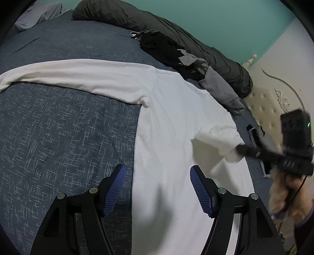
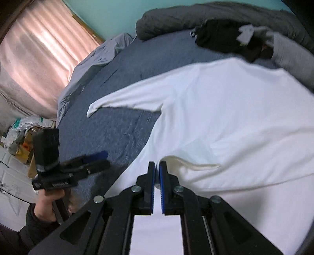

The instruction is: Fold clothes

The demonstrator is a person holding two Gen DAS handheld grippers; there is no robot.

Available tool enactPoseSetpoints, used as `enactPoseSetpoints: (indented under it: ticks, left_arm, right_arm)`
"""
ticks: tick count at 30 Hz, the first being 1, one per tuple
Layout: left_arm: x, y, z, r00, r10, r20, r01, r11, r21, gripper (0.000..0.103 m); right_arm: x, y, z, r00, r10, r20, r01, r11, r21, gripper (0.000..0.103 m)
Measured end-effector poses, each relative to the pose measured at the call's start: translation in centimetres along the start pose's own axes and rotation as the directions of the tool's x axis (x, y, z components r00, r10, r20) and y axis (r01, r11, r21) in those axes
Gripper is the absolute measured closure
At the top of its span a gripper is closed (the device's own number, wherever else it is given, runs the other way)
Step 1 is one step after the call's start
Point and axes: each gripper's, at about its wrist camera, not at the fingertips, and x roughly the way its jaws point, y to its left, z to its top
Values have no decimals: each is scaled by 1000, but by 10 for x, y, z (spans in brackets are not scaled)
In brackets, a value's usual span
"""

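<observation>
A white long-sleeved shirt (image 1: 172, 109) (image 2: 225, 109) lies spread on the blue bedspread (image 1: 58, 127) (image 2: 117, 64). One sleeve (image 1: 68, 72) (image 2: 125, 98) stretches straight out to the side. The other sleeve (image 1: 217, 137) (image 2: 192, 164) is folded in over the body. My right gripper (image 1: 239, 147) (image 2: 157, 165) is shut on that sleeve's cuff end, low over the shirt. My left gripper (image 1: 157, 169) (image 2: 107, 159) hangs open above the shirt's side edge, with nothing between its blue pads (image 1: 115, 188).
Dark clothes (image 1: 162, 47) (image 2: 221, 37) and a grey garment (image 1: 219, 86) are heaped beyond the shirt, against a rolled dark duvet (image 1: 137, 17) (image 2: 176, 19). A cream tufted headboard (image 1: 265, 102) stands at one end. A pink curtain (image 2: 39, 58) and floor clutter (image 2: 23, 133) lie beyond the bed.
</observation>
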Motion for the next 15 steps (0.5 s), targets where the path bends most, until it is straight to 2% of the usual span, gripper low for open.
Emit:
enactPoseSetpoints:
  ticks: [7,8,9,11,13,15]
  left_arm:
    - [11,-8,1,1000,-14,-22,15,1000,14,31]
    - [12,-8,1,1000,-16,-23,16,1000,13,31]
    - [14,-9,1,1000,-16,-25,17,1000,14,31]
    - [17,-11,1,999,-18,-30,18,1000,15,31]
    - [22,-13,1,999,-19,-40,20,1000,20,31]
    - [26,-17,0,999,-21,-49,22,999,29,31]
  right_arm:
    - [29,0,-13,999,51,-19,-51,998,28,96]
    - [31,0,-12,998,54,-18,-53,998,34,86]
    - [28,0,-12,999,44,-2,-43,999,32,70]
    - [23,-1,-12,999,42,31,-43,998,34,59]
    - [11,-6,-14,996,52,77,-56,997,51,58]
    - [-5,-13,-15,991,30,128,-37,998,55,58]
